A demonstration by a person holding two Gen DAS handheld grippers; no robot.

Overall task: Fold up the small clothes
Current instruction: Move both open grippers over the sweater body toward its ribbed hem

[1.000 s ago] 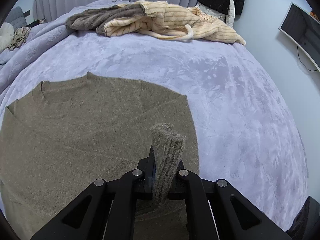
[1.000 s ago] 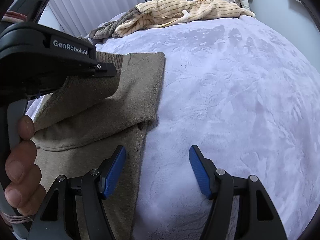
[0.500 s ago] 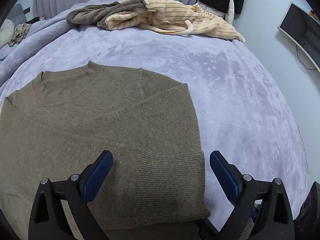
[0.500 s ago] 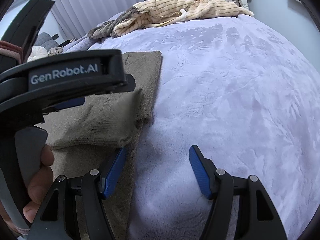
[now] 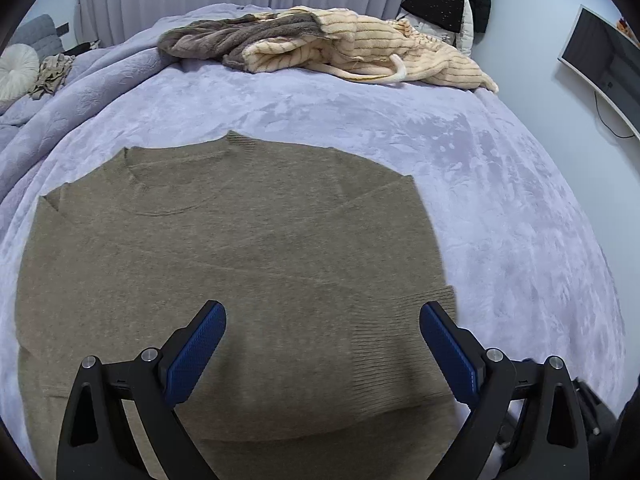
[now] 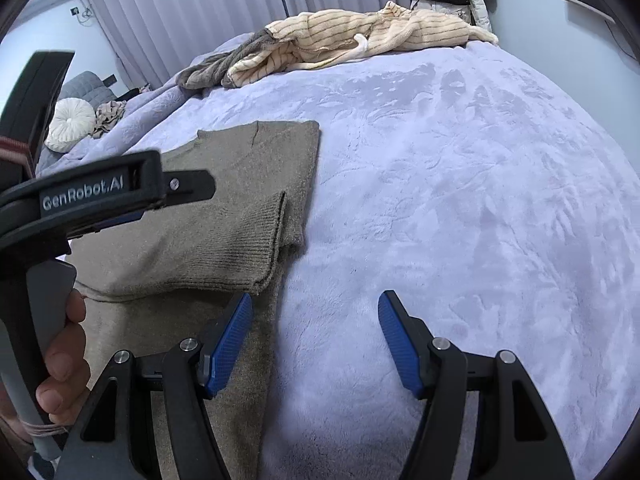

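Sweater: olive-brown knit sweater [image 5: 240,264] lies flat on the bed, neckline toward the far side, one sleeve folded across its body.
Left gripper: left gripper [image 5: 322,344], jaws spread wide and empty, hovers over the ribbed cuff [image 5: 400,356] it pinched a second ago; the cuff now rests on the sweater's body.
Right gripper: right gripper [image 6: 316,340] partly open, holding nothing, above the sweater's edge.
Meaning: sleeve fold looks finished; body fold likely next.
Bed: lavender plush blanket [image 5: 500,208].
Far end: cream striped fleece garment [image 5: 380,52] heaped beside a grey one.
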